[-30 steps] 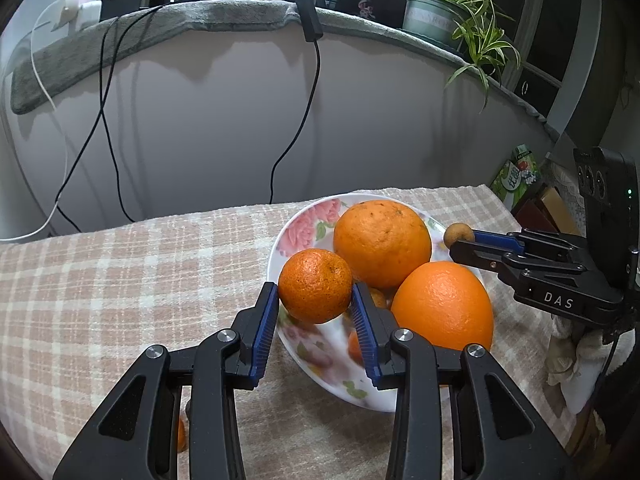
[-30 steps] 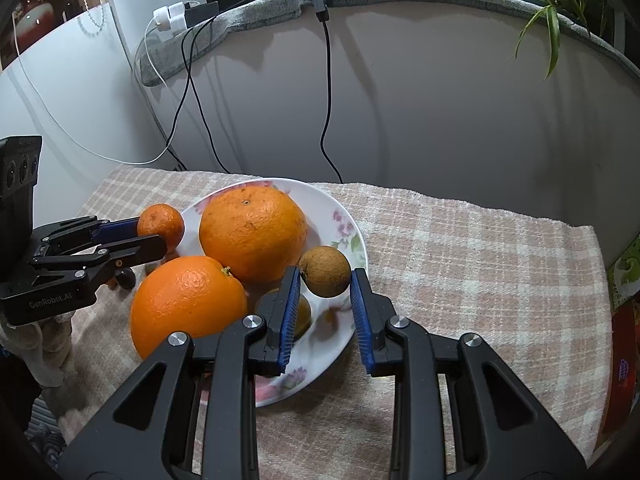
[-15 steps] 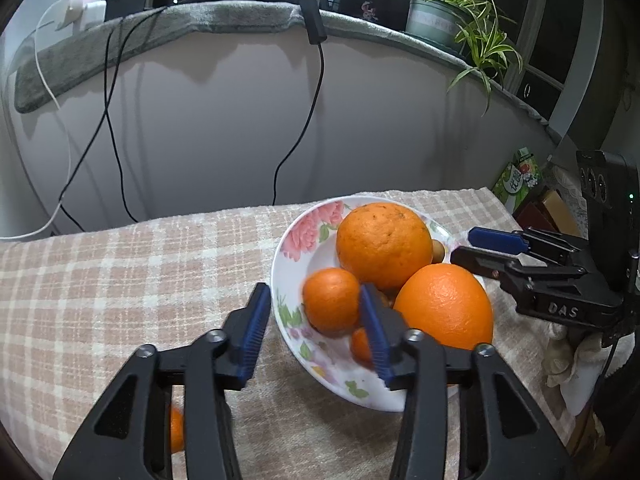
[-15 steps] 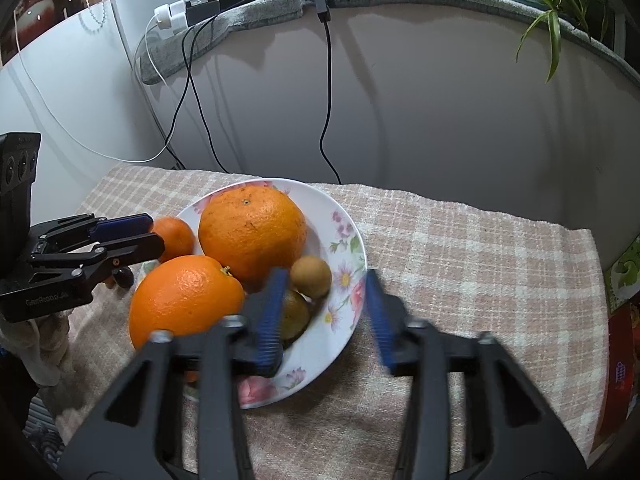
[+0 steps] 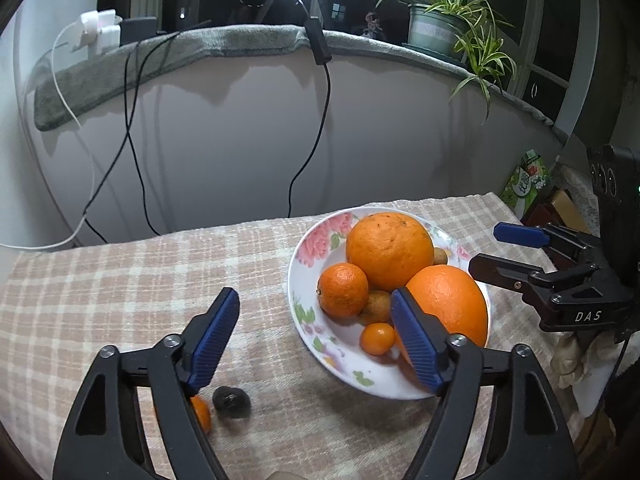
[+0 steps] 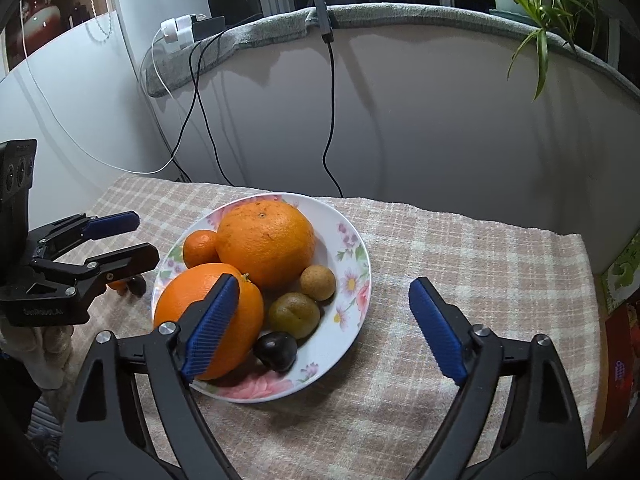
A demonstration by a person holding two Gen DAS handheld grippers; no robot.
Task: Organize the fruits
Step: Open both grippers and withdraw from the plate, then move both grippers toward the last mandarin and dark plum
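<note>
Checked cloth (image 5: 140, 280) is seen covering the tabletop in the left wrist view, and a flowered plate (image 5: 304, 280) is set on it. On the plate, a big orange (image 5: 388, 250) is seen at the far side, a second orange (image 5: 448, 304) at the right, a mandarin (image 5: 343, 289) touching the big orange at the left, and a kumquat (image 5: 377, 338) near the front rim. A brown fruit (image 5: 378, 306) is partly hidden between the mandarin and the second orange. The left gripper (image 5: 312, 332) is held over the plate's left rim; its fingers are opening and nothing is held between them, the right finger crossing in front of the second orange. Off the plate, at its lower left, a dark fruit (image 5: 232, 400) lies on the cloth just beside a small orange fruit (image 5: 201, 412). The right gripper (image 5: 508, 252) is seen at the plate's right, fingers apart and empty.

From the right wrist view, the plate (image 6: 356, 264) is seen with both oranges, the mandarin (image 6: 200, 247), a longan (image 6: 317, 282), a greenish fruit (image 6: 294, 314) and a dark plum (image 6: 276, 351) near the front rim. The right gripper (image 6: 324, 320) is held above the plate's front right part, its fingers opening, with nothing gripped. The left gripper (image 6: 124, 238) is seen at the plate's left, open and empty.
</note>
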